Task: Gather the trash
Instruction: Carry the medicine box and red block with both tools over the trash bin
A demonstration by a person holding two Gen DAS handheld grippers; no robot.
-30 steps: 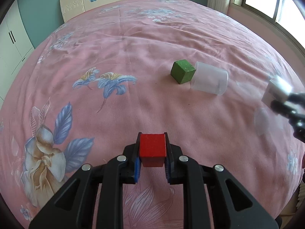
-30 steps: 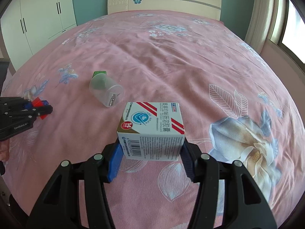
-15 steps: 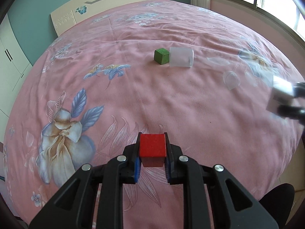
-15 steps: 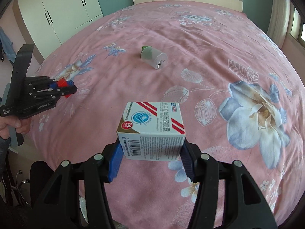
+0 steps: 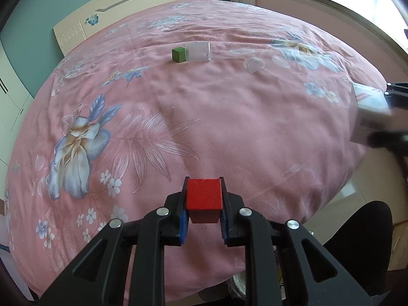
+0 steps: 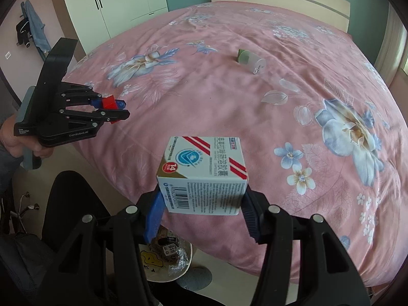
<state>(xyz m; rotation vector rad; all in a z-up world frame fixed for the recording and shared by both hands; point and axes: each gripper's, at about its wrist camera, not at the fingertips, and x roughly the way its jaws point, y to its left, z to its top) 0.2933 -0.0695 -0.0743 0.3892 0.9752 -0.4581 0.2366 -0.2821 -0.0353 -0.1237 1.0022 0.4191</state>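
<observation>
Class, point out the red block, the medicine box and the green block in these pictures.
red block (image 5: 203, 193): left wrist view, top face.
medicine box (image 6: 204, 156): right wrist view, printed top face.
green block (image 5: 178, 54): left wrist view, front face.

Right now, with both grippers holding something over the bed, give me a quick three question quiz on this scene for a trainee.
1. True or false: the left gripper is shut on a red block.
2. Multiple choice: the right gripper holds A) a clear plastic cup, B) a white medicine box, C) a green block.
3. Fill in: on the bedspread, the green block lies touching the ____.

Key:
1. True; the block sits clamped between the fingers.
2. B.
3. Clear plastic cup, which lies on its side. Below the medicine box, a trash bin stands on the floor beside the bed.
</observation>
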